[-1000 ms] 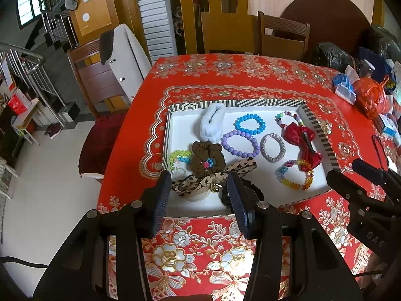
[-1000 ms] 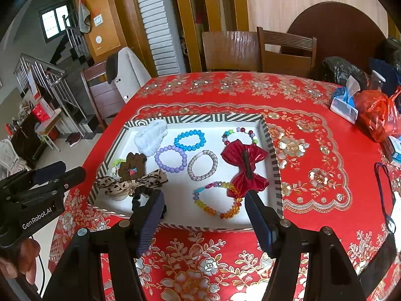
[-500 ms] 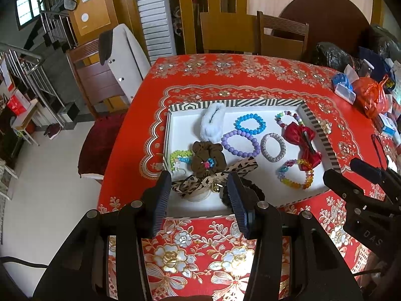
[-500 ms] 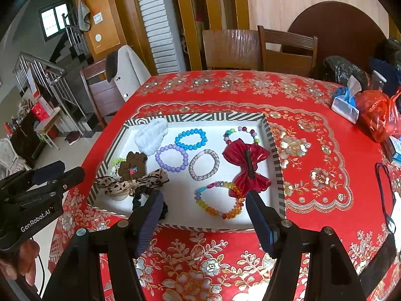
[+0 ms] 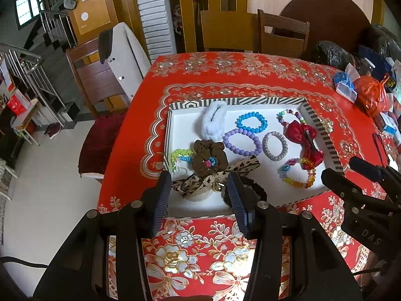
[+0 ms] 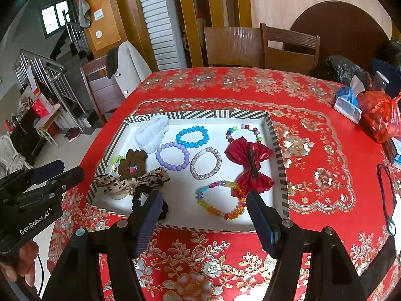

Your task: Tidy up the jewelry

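Tray point(image 5: 319, 123) with striped rim and white floor, resting on red floral tabletop point(image 5: 225, 75), as landmark. Inside tray: white fluffy scrunchie point(image 5: 214, 120) at far left; blue bead bracelet point(image 5: 251, 122) just right of it; purple bead bracelet point(image 5: 241, 138) nearer, just beside the blue one; silver woven bracelet point(image 5: 275, 146) right of the purple; red bow clip point(image 5: 304, 141) along right rim, overlapping a multicolour bead bracelet point(image 5: 290, 116) at far right corner. Toward near rim: brown scrunchie point(image 5: 209, 156), leopard-print bow point(image 5: 215, 178) overlapping it, black scrunchie point(image 5: 253, 190) partly hidden by one finger, rainbow bead bracelet point(image 5: 297, 173) near right. Left tongs point(image 5: 198, 199) released, fingers apart, hovering over near rim around leopard-print bow, gripping nothing. Right tongs point(image 6: 203, 218) likewise spread wide and empty, above near rim, framing rainbow bead bracelet.
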`<state>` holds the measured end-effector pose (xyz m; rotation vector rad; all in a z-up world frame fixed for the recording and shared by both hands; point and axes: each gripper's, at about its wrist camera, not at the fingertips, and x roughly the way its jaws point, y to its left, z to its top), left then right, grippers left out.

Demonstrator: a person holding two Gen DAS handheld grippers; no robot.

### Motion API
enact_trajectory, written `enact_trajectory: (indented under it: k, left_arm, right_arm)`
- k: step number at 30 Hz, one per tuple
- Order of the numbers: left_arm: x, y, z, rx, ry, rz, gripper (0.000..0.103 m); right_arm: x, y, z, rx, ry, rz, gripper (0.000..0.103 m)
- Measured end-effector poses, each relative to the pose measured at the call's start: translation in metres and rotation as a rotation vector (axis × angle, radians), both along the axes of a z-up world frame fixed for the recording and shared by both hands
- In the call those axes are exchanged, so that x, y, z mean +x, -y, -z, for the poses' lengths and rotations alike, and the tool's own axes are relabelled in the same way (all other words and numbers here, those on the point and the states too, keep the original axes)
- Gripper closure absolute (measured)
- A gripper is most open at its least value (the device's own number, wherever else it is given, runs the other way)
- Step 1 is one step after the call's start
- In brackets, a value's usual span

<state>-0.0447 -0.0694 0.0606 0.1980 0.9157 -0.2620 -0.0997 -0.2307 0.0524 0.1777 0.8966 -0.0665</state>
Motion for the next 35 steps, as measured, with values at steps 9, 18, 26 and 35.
enact_trajectory:
  k: [9, 18, 26, 35]
  left_arm:
    - [0.004, -0.001, 0.001, 0.001, -0.006, -0.001, 0.057]
    - [0.007, -0.001, 0.001, 0.001, -0.005, -0.002, 0.057]
    - [0.007, -0.002, 0.002, 0.002, -0.008, -0.002, 0.057]
    - [0.003, 0.002, 0.004, 0.01, 0.007, 0.019, 0.057]
  right_arm:
    - [0.005, -0.002, 0.001, -0.002, -0.005, -0.008, 0.035]
    - [0.007, -0.002, 0.001, -0.006, -0.01, -0.012, 0.035]
    - [0.007, -0.002, 0.001, -0.004, -0.011, -0.016, 0.034]
    - [0.002, 0.011, 0.004, 0.021, -0.004, -0.01, 0.034]
